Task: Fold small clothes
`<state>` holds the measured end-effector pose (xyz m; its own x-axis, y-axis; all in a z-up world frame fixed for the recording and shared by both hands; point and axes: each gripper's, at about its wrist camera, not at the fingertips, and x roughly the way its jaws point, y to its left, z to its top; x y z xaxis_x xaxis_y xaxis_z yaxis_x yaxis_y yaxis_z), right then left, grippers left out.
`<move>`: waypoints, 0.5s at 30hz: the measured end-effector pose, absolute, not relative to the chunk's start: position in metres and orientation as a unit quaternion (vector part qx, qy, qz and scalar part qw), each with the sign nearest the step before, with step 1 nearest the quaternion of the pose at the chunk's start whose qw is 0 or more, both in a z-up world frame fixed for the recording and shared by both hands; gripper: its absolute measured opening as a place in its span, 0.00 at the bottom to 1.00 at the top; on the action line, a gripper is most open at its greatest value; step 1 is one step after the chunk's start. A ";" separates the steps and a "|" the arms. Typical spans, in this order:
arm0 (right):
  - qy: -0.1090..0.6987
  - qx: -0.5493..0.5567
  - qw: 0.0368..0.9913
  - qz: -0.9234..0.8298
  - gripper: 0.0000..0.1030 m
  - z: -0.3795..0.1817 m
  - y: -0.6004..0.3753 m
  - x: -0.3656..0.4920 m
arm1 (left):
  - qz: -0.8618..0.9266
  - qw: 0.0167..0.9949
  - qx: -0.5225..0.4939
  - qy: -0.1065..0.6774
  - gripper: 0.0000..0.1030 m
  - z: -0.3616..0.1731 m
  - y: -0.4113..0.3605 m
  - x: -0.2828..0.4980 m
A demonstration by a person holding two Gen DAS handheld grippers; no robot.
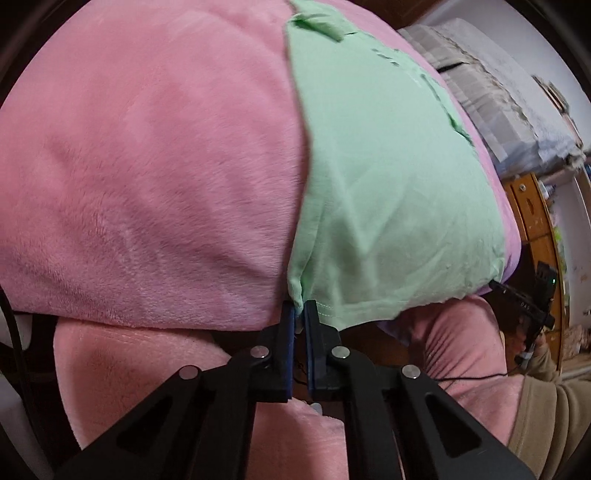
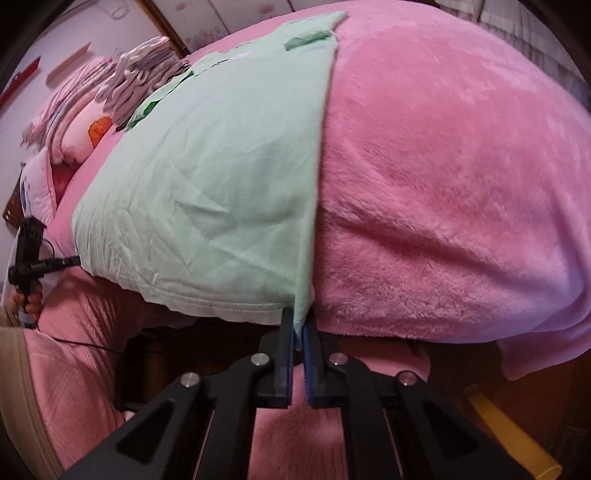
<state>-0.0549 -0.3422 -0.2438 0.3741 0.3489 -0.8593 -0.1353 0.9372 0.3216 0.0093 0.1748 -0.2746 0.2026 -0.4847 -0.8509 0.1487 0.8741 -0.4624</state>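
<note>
Pinching green garment (image 1: 388,206) corners, fingers (image 1: 289,325) nearly closed.

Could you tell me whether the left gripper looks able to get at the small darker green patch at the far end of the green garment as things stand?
Probably not yet: the left gripper is shut on the green garment's near hem corner, and the darker green patch lies at the far end.

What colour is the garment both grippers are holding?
Mint green garment; the right wrist view shows it best.
</note>
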 end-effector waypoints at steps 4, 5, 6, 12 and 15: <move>0.524 0.105 0.828 0.172 0.03 -0.222 -0.344 -0.063 | -0.239 0.765 -0.148 0.579 0.02 -0.252 0.170 0.003; 0.517 0.109 0.830 0.178 0.03 -0.213 -0.346 -0.065 | -0.248 0.764 -0.154 0.575 0.02 -0.247 0.170 0.002; 0.511 0.113 0.832 0.183 0.03 -0.208 -0.347 -0.067 | -0.260 0.764 -0.165 0.567 0.02 -0.240 0.171 0.000; 0.451 0.167 0.848 0.223 0.03 -0.162 -0.355 -0.068 | -0.279 0.771 -0.281 0.498 0.02 -0.208 0.191 0.001; 0.412 0.209 0.852 0.245 0.03 -0.140 -0.358 -0.062 | -0.265 0.780 -0.337 0.455 0.02 -0.192 0.201 0.009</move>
<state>-0.0617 -0.3582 -0.1401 0.5404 0.5900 -0.5999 -0.2447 0.7923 0.5589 0.0094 0.2012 -0.1917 0.4457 -0.7210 -0.5305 0.1074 0.6314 -0.7679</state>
